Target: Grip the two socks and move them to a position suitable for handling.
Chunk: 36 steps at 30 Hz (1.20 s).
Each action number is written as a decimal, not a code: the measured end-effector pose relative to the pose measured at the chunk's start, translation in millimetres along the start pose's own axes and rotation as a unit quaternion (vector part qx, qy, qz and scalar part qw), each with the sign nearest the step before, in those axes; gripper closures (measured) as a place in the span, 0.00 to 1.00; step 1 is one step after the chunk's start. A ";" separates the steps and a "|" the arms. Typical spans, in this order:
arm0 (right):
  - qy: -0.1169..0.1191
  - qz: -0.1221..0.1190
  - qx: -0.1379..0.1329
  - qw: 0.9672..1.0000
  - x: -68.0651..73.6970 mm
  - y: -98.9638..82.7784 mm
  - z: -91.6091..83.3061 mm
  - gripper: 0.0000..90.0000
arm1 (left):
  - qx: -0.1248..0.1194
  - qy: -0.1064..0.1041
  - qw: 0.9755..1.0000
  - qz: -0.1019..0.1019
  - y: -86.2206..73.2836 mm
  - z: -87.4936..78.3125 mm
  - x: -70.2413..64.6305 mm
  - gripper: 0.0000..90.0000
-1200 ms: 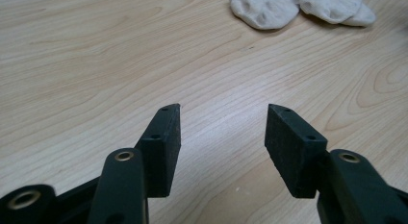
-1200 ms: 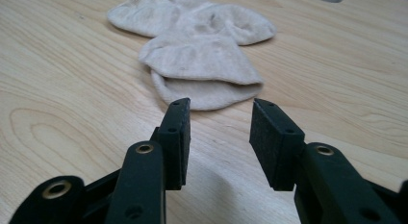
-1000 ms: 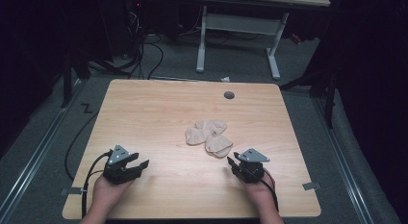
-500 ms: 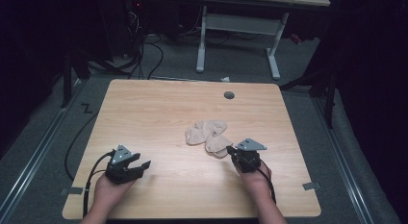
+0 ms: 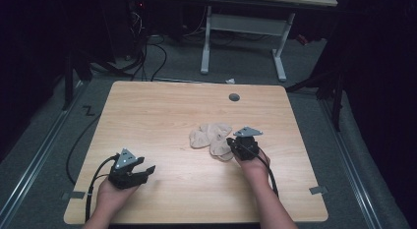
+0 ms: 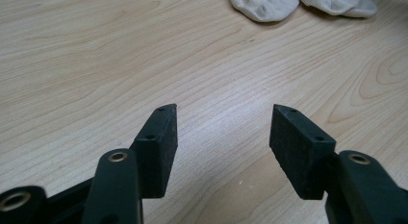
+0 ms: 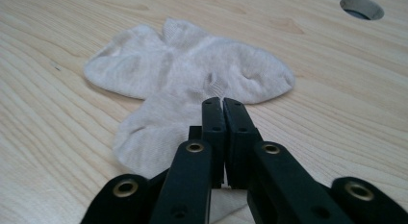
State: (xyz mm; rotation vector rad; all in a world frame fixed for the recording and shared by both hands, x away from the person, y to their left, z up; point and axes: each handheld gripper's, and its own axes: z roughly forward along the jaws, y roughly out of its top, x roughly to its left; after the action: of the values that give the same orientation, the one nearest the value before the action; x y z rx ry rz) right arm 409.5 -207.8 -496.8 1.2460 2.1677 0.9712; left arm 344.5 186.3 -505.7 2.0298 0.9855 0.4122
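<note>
A small heap of pale beige socks [image 5: 211, 138] lies right of the middle of the wooden table [image 5: 162, 111]. My right gripper [image 5: 230, 143] rests over the near right edge of the heap. In the right gripper view its jaws [image 7: 223, 101] are pressed together just above a sock [image 7: 192, 70], and I see no cloth between them. My left gripper [image 5: 145, 171] sits near the front left of the table, well apart from the socks [image 6: 264, 5]. Its jaws have just been opening and stand wide [image 6: 223, 123], with only bare wood between them.
A round cable hole [image 5: 234, 97] is set in the tabletop near the far edge, also seen as the hole [image 7: 362, 7] in the right gripper view. Beyond the table stand a white desk frame [image 5: 241, 22] and floor cables [image 5: 147, 47]. Dark floor surrounds the table.
My right gripper has moved forward and left, from beside the sock heap to over its near edge. The left hand has stayed where it was.
</note>
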 end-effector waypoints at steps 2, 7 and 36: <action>0.003 0.008 0.008 1.000 -1.4 -1.1 3.7 0.96 | 0.003 0.001 1.000 0.003 0.2 0.1 -0.4 0.48; -0.001 0.011 0.030 0.999 -2.5 -5.2 12.6 0.95 | 0.007 0.001 1.000 0.008 0.4 3.0 0.0 0.48; 0.002 0.002 0.044 0.999 22.2 -29.3 6.3 0.93 | 0.000 0.003 1.000 0.016 0.5 1.4 -6.3 0.48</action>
State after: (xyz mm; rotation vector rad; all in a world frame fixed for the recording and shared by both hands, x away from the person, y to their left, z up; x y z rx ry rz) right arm 386.8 -196.3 -524.0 1.2897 2.2338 0.8896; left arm 341.6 180.6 -505.8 2.0480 0.9575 0.4368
